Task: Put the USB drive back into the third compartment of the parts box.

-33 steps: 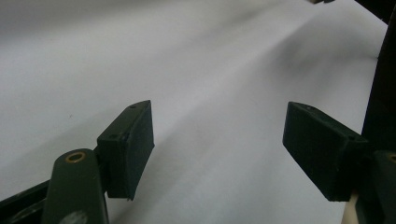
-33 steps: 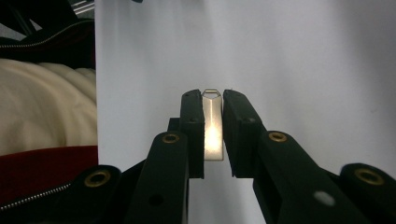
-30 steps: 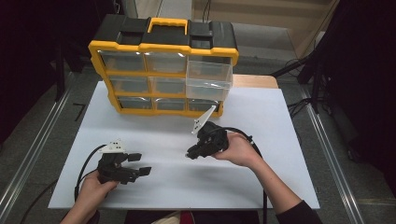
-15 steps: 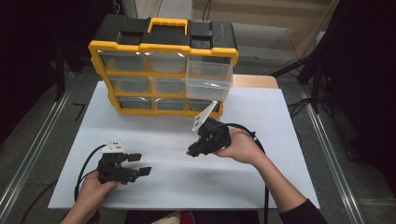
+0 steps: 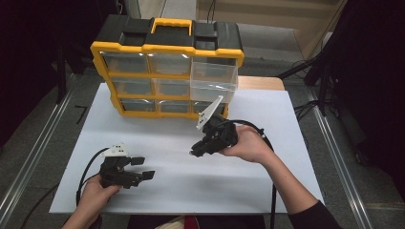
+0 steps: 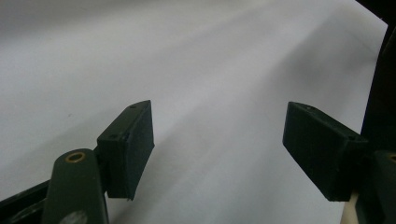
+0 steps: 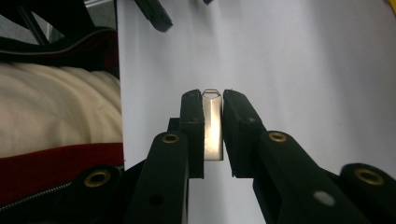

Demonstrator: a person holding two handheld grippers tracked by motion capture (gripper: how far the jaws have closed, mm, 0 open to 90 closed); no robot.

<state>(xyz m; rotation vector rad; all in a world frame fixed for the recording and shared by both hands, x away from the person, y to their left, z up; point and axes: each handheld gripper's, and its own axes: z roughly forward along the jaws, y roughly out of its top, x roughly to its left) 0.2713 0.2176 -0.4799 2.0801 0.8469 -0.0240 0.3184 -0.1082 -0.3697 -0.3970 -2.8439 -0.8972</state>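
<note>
1. While the left gripper (image 5: pixel 138 168) has stayed low on the white table (image 5: pixel 296 124) with its jaws wide apart and empty, the right gripper (image 5: pixel 196 151) has drifted slightly toward the person over the last second.
2. Its jaws are clamped on a small silver flash drive (image 7: pixel 213 126), held above the table.
3. One clear drawer (image 5: pixel 214 81) of the yellow organizer (image 5: pixel 167 49) stands pulled out; likely the drive's source or destination.
4. No brand or writing is readable anywhere.
</note>
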